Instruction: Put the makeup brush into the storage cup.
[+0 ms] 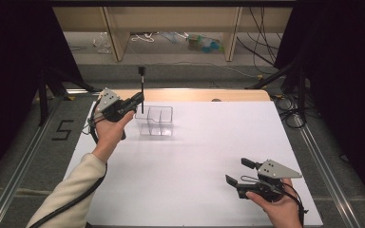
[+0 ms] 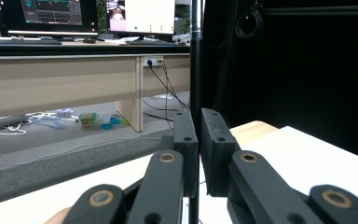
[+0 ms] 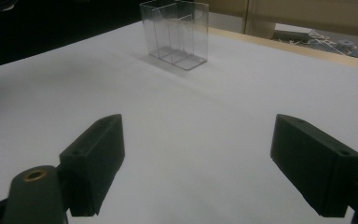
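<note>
1. White table top (image 1: 195, 166) under both tools, with grey floor and wooden desk legs far behind.
2. Left gripper (image 1: 139, 100) up near the far left part of the table, jaws squeezed tight on a thin black stick (image 1: 142, 90).
3. Stick stood straight up, with a small block at its top, and its low end hung just past the jaws.
4. Seen in the left gripper view too: black stick (image 2: 195, 56) pinched between the two pads, rising straight up from them.
5. Clear box (image 1: 156, 120) with little rooms inside sat just beside the left gripper, a bit lower and to its right.
6. Right gripper (image 1: 240, 173) rested low, well apart from the box, jaws wide open and holding nothing.
7. Same clear box (image 3: 175, 32) far ahead of the right gripper's open jaws.
8. Stick looked light, stiff and smooth, so likely quick to slip or tip if held loosely.
9. Best held near the middle, as done, to keep it straight.
10. Box looked light and easy to knock over, so a soft lowering into one room seemed wise.
</note>
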`<action>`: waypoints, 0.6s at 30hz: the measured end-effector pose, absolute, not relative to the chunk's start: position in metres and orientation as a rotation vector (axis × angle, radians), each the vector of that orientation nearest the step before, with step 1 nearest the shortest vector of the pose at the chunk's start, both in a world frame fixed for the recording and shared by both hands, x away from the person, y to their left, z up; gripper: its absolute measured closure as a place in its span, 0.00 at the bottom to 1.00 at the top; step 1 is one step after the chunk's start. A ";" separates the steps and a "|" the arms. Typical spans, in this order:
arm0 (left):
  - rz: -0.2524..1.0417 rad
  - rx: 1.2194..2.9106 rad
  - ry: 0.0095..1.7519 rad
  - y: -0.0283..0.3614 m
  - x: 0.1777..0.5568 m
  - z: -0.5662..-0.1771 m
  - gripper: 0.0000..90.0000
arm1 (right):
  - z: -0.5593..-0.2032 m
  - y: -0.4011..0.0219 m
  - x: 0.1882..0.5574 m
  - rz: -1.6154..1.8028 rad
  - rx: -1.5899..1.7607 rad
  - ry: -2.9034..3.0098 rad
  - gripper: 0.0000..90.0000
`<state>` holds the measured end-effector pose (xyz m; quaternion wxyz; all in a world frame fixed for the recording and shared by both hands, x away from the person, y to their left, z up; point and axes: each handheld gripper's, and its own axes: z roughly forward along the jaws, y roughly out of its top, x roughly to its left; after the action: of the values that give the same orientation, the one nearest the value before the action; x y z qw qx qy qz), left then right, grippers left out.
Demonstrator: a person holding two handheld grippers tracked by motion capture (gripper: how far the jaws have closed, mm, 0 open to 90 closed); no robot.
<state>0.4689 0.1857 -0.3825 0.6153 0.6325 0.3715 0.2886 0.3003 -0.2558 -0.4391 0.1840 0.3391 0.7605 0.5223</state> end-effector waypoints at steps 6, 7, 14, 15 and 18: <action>0.667 1.455 0.861 0.185 0.470 -0.382 0.95 | -0.439 -0.256 0.300 1.484 0.954 2.143 0.21; 0.667 1.455 0.861 0.185 0.470 -0.382 0.95 | -0.439 -0.256 0.300 1.470 0.953 2.146 0.21; 0.666 1.455 0.865 0.184 0.471 -0.382 0.95 | -0.439 -0.256 0.300 1.470 0.954 2.146 0.21; 0.664 1.453 0.863 0.183 0.472 -0.382 0.95 | -0.439 -0.256 0.300 1.470 0.954 2.147 0.21; 0.664 1.456 0.861 0.183 0.472 -0.382 0.95 | -0.439 -0.256 0.300 1.471 0.953 2.146 0.21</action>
<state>0.4723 0.1828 -0.3822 0.6148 0.6318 0.3739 0.2882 0.3003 -0.2563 -0.4390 0.1842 0.3382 0.7613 0.5217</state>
